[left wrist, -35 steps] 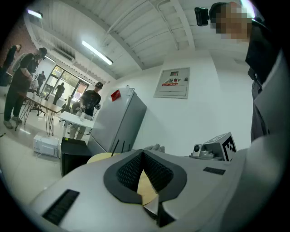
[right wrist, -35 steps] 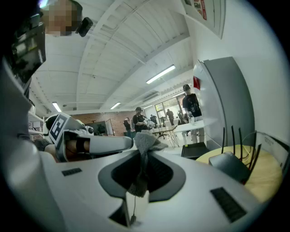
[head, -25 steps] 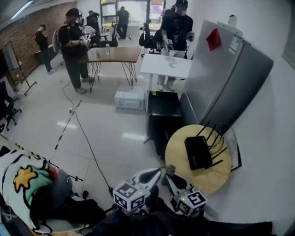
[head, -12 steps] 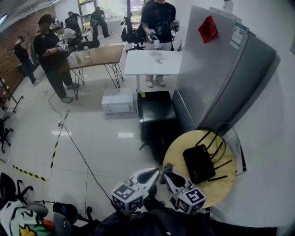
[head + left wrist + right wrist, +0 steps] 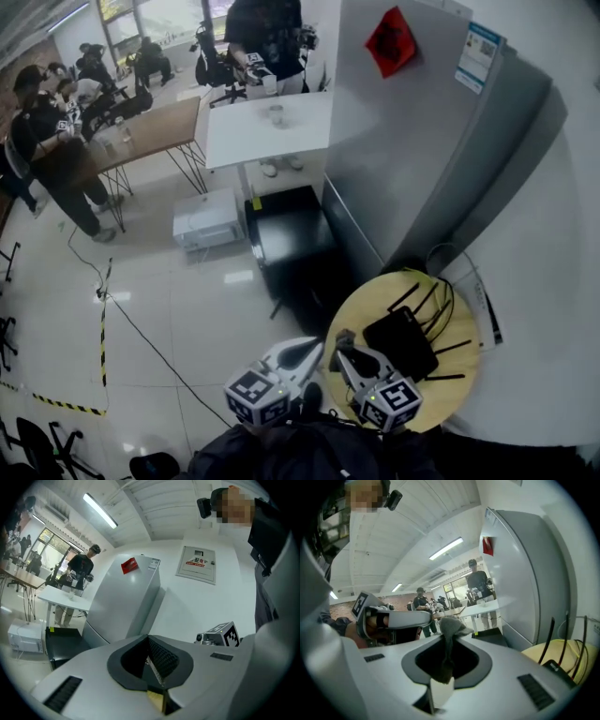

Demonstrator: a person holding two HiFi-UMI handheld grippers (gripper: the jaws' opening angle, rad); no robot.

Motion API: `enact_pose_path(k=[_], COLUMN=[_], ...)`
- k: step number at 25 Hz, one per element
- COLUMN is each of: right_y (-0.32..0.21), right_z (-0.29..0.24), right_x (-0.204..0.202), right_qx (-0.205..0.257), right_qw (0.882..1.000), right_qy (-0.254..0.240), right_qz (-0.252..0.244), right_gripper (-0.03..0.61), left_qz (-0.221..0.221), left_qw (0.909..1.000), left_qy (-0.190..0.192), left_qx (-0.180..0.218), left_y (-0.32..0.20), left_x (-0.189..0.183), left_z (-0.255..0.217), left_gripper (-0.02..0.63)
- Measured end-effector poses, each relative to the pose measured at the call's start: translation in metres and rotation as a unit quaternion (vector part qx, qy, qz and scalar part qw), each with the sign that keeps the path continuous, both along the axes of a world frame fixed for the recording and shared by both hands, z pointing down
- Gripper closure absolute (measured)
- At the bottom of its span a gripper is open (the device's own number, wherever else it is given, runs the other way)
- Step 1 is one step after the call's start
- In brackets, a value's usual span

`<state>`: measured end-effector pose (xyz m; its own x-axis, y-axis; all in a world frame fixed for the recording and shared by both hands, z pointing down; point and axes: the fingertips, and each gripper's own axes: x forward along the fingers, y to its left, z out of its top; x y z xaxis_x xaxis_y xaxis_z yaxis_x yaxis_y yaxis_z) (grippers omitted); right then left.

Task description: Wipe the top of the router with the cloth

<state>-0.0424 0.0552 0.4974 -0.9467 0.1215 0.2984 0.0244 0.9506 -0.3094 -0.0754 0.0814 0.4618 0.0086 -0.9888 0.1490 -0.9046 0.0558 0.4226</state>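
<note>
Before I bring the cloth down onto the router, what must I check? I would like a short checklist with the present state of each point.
1. Cloth gripped by the right gripper: ok, the jaws are shut on it.
2. Router lying flat on the round table: ok.
3. Router top free of objects: ok.
4. Cloth touching the router: not ok, it is apart from the router, on its near side.
5. Antennas out of the wiping path: ok, they stick out from the far edge.
6. Left gripper out of the way: ok, shut, empty, off the table.
</note>
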Motion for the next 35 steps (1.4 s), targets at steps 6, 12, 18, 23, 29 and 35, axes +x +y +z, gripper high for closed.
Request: enact_pose_path(k=[6,12,18,23,29,35], right_y=[-0.044,-0.077,-0.091,-0.102,-0.119,-0.163], right_z=[0.006,0.013,0.012,0.021,0.043,0.094], right_x=[-0.020,-0.038,-0.038,0.001,0.055,0.081], right_qx=[0.001,-0.001,0.003,-0.010,-0.036,-0.074], right_qw=[0.996,0.976,0.946,0.912,0.880,0.869], right_qy=[0.013,0.027,0.038,0.042,0.047,0.067], right_qz=[0.092,0.214,0.322,0.408,0.470,0.484], right_gripper=[0.507,0.508,0.507,0.507,0.508,0.507], left_qz=[0.097,0.225,0.331,0.393,0.436,0.446], left_qw=[0.9952,0.9742,0.9434,0.9192,0.8991,0.8933], left_qy=[0.001,-0.006,-0.002,-0.001,0.002,-0.006], left_qx=[-0.008,-0.018,-0.015,-0.022,-0.034,-0.057], left_y=[-0.049,-0.087,-0.108,-0.123,-0.152,-0.176], left_x=[-0.025,-0.046,-0.047,-0.031,-0.002,0.015], left_z=[0.003,0.010,0.008,0.019,0.032,0.052], left_gripper=[0.620,0.620,0.620,0.621,0.620,0.621])
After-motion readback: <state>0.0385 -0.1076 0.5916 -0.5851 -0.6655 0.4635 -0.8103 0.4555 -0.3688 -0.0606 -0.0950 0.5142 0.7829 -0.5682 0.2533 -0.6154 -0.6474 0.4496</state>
